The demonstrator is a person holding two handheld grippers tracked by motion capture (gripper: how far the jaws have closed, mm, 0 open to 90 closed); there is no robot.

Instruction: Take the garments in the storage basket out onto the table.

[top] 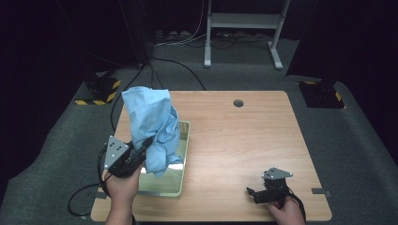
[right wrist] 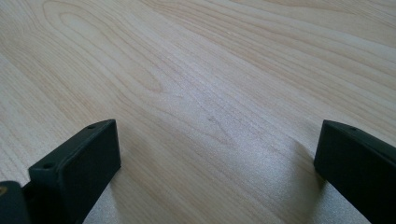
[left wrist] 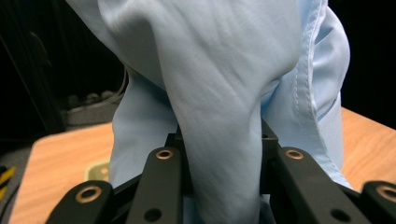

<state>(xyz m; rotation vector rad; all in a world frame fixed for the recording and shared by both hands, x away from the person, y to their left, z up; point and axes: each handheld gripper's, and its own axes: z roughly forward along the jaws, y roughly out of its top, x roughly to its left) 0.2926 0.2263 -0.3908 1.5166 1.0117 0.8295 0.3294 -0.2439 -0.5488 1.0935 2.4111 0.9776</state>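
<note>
While clamped in left gripper [top: 141,154], blue cloth [top: 152,126], over tray [top: 184,161]

My left gripper [top: 141,152], a black two-jaw tool with a grey three-cornered plate on top, is raised above the table's near left part and angled up and forward, my left hand [top: 123,185] wrapped around its body from below. In the left gripper view its jaws stand nearly together, clamped on a fold of light blue cloth [left wrist: 224,93]. My right gripper [top: 253,193], the same black build, sits low at the near right, pointing left, with my right hand [top: 286,212] behind it. Its jaws stand wide apart with nothing between them.
</note>
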